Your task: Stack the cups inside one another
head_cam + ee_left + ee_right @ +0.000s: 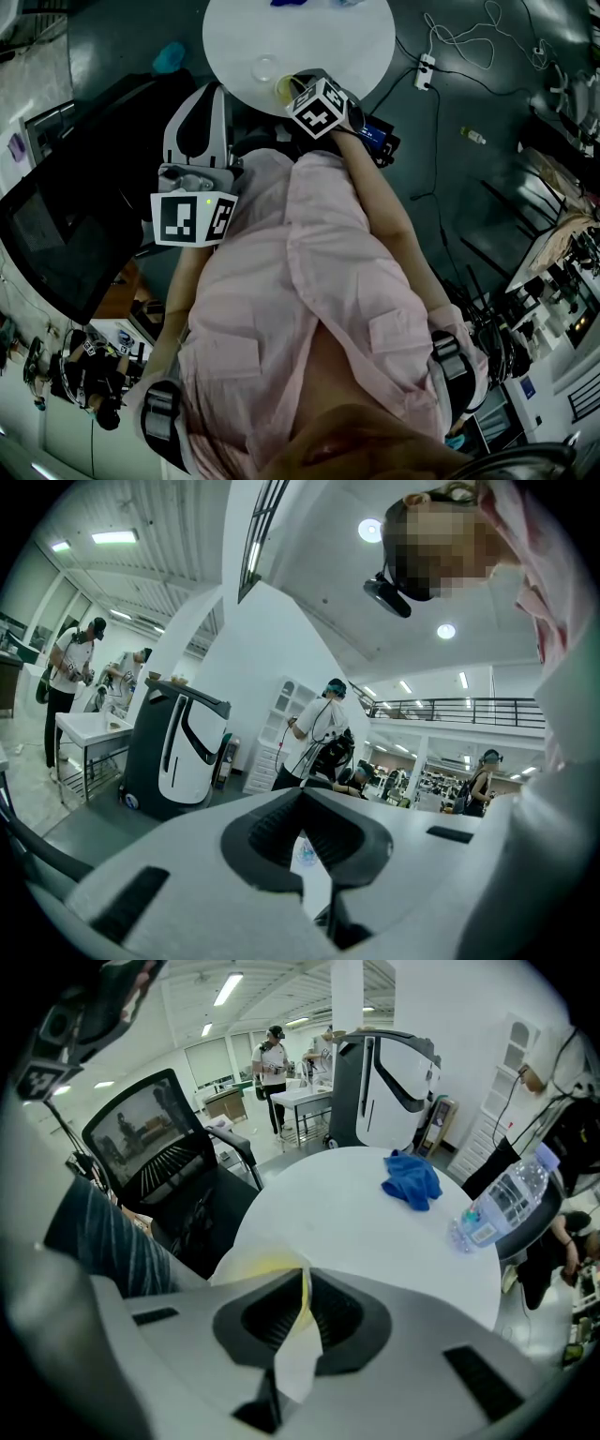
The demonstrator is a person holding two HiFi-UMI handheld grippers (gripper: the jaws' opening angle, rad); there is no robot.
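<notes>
Pinching the thin wall of a yellowish cup (251, 1262), the right gripper (305, 1283) has its jaws nearly together, 1 pad inside the rim and 1 outside. The cup is at the near edge of the round white table (328, 37), about 6 o'clock on it. A clear cup (265, 67) stands just beside it at 10 o'clock. A blue cloth (412, 1177) lies at 1 o'clock and a water bottle (502, 1206) at 2 o'clock. The left gripper (302, 803), off the table, has its jaws closed on nothing
</notes>
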